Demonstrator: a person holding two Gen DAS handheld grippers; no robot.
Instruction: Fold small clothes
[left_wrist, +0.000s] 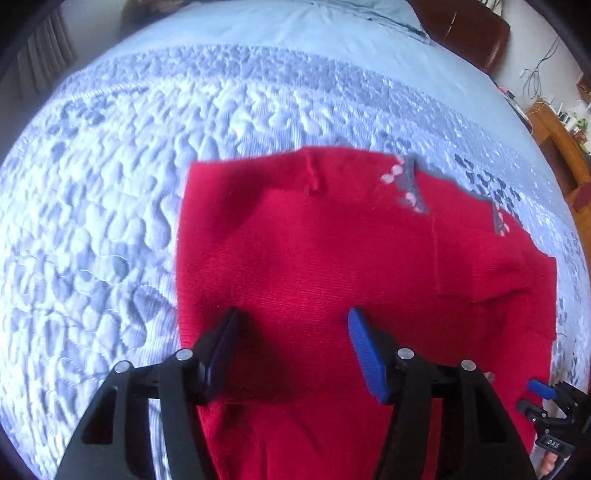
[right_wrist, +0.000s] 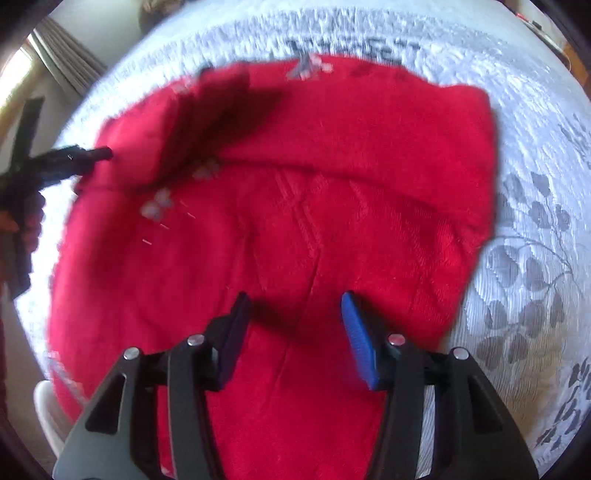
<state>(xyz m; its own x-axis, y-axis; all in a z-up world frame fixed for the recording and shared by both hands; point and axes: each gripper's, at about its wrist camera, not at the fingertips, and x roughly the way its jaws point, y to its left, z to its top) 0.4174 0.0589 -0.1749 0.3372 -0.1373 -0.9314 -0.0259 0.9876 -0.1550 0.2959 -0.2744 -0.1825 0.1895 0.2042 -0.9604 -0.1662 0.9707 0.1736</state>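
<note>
A red knitted garment (left_wrist: 332, 266) lies spread on the white quilted bedspread (left_wrist: 110, 206), its grey-and-white trim toward two o'clock in the left wrist view. The left gripper (left_wrist: 291, 321) hangs over its near edge, jaws parted and empty. The right gripper (right_wrist: 295, 306) likewise stands released above the red knit, gripping nothing.

Light: bright daylight, window (right_wrist: 22, 70) glows at the left.
Shadows: dark patch on the red sweater (right_wrist: 229, 103).
Blur: right view smeared.
Edges: round, bent, dark corners.
</note>
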